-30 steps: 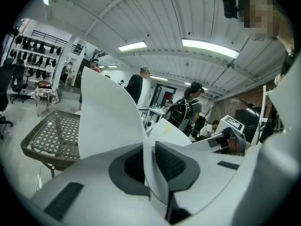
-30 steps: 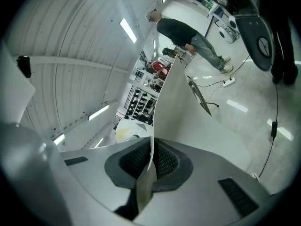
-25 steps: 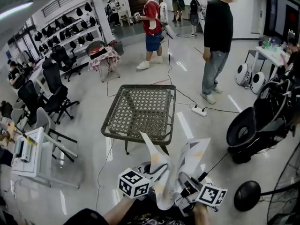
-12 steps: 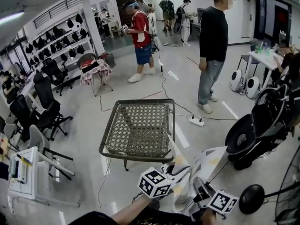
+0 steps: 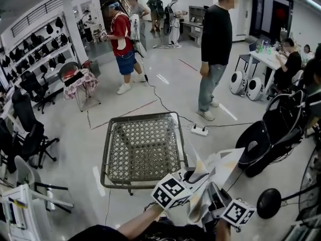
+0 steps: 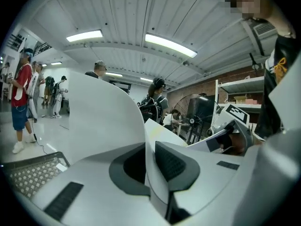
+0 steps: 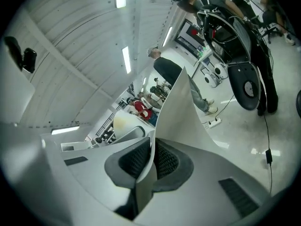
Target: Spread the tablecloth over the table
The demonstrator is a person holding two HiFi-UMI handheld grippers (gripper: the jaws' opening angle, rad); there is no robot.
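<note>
A dark wicker-topped table (image 5: 106,154) stands on the floor just ahead of me; its corner also shows in the left gripper view (image 6: 28,171). A white tablecloth (image 5: 223,165) is bunched between both grippers and stands up in stiff folds near the table's near right corner. My left gripper (image 5: 194,176) is shut on a fold of the cloth (image 6: 103,112), pinched between its dark pads (image 6: 171,161). My right gripper (image 5: 212,194) is shut on another edge of the cloth (image 7: 181,107), which rises from between its pads (image 7: 164,160).
A person in black (image 5: 214,49) stands beyond the table, and one in red (image 5: 122,39) stands farther back. A power strip (image 5: 199,131) and cables lie past the table's far right corner. Black chairs (image 5: 25,114) stand left, a seat (image 5: 281,129) and fan (image 5: 268,202) right.
Both grippers have moved forward and to the right with the cloth, ending near the table's near right corner. The table now sits lower and nearer in the head view.
</note>
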